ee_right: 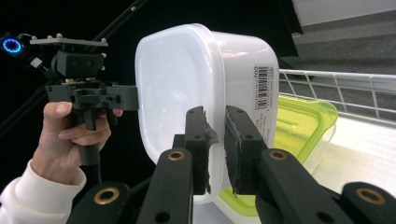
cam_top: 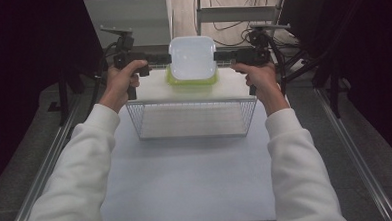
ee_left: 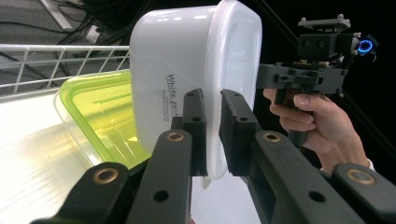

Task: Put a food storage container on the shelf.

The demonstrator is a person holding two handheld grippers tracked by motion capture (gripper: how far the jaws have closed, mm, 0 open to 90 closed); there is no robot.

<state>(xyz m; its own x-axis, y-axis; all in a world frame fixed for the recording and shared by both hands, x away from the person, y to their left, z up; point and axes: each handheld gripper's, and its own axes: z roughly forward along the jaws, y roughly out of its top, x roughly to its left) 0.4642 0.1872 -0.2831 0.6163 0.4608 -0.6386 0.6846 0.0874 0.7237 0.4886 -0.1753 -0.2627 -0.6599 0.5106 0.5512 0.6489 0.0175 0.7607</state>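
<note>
Over the wire basket (cam_top: 192,118), both claws, left (cam_top: 167,58) and right (cam_top: 217,56), gripped opposite rims of the white container (cam_top: 192,58), directly above the green one (cam_top: 193,82).

White box (ee_left: 187,60): translucent plastic, smooth, semi-gloss, paper barcode label on side. Green lid (ee_left: 100,116): clear glossy plastic. Basket (cam_top: 192,119): white-coated wire metal. Shelf (cam_top: 158,89): smooth, sheeny white. Jaws: matt black plastic, brass-coloured rivets. Sleeves (cam_top: 77,180): soft white cloth.
</note>
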